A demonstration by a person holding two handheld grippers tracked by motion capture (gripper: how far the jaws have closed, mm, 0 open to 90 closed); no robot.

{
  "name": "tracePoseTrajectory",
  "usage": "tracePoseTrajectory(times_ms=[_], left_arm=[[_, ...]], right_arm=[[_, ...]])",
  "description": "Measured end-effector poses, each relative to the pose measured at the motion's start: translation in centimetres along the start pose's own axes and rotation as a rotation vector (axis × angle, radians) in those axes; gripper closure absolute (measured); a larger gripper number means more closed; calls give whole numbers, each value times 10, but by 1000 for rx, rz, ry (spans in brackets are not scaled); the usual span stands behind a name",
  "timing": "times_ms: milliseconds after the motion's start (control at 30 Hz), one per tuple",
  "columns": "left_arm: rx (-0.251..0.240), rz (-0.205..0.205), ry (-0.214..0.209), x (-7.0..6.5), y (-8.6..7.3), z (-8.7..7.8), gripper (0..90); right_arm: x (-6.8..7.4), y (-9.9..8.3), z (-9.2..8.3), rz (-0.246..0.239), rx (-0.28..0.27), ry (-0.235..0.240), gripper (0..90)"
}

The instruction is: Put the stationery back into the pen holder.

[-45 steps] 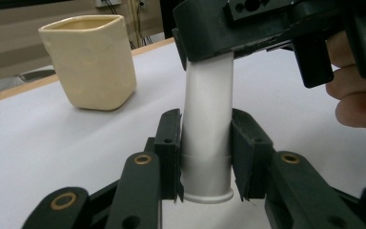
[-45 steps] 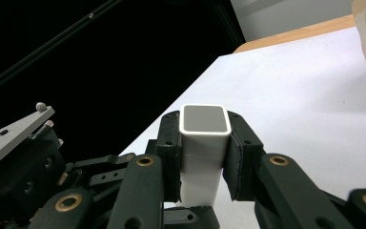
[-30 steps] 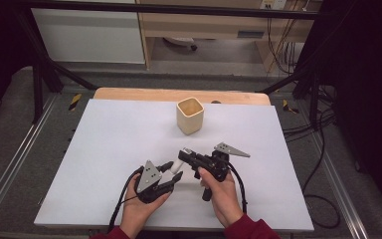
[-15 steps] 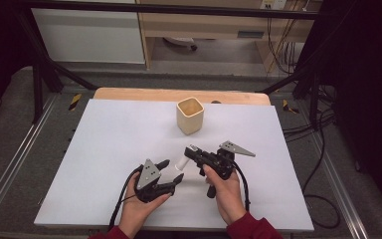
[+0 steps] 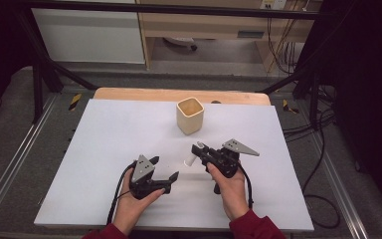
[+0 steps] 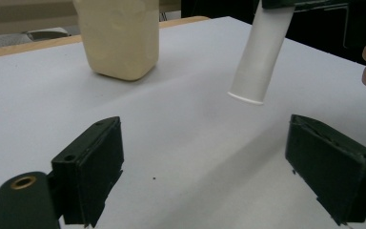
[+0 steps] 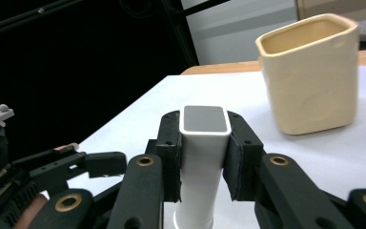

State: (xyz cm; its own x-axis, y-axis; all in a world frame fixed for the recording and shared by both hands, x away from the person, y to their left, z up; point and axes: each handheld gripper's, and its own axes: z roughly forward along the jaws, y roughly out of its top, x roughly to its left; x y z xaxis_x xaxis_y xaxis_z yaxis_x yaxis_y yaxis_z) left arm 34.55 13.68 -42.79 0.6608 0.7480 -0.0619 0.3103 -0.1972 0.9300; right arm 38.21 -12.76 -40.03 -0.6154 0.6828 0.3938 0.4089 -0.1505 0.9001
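Nearest the person, the left gripper (image 5: 165, 169) is now spread wide with nothing between its jaws, having just been opening; earlier it was nearly closed. Just beyond it, a white tube (image 5: 190, 159) is clamped upright in the right gripper (image 5: 197, 148), above the table (image 5: 104, 129). Farther back stands a cream cup (image 5: 189, 115).

Cup (image 5: 189, 115) behind tube (image 5: 189, 160) on table (image 5: 104, 134); left claw (image 5: 163, 168) nearer, beside tube.
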Motion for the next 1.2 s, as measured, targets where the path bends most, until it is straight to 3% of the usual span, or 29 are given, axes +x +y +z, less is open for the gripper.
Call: tracePoseTrajectory(times_ms=[400, 700, 933, 1067, 1200], left_arm=[[-21, -43, 31, 21, 4, -19, 84], [5, -76, 82, 35, 2, -39, 82], [8, -105, 87, 40, -6, -59, 82], [3, -121, 116, 45, -7, -59, 80], [7, -125, 126, 47, -8, -59, 80]], right_arm=[[-7, 3, -4, -100, 3, -75, 709], [-8, 7, -8, -167, 4, -114, 709], [-5, 10, -9, -239, 10, -148, 709], [-3, 12, -6, -277, 19, -161, 709], [-5, 17, 0, -278, 32, -163, 709]])
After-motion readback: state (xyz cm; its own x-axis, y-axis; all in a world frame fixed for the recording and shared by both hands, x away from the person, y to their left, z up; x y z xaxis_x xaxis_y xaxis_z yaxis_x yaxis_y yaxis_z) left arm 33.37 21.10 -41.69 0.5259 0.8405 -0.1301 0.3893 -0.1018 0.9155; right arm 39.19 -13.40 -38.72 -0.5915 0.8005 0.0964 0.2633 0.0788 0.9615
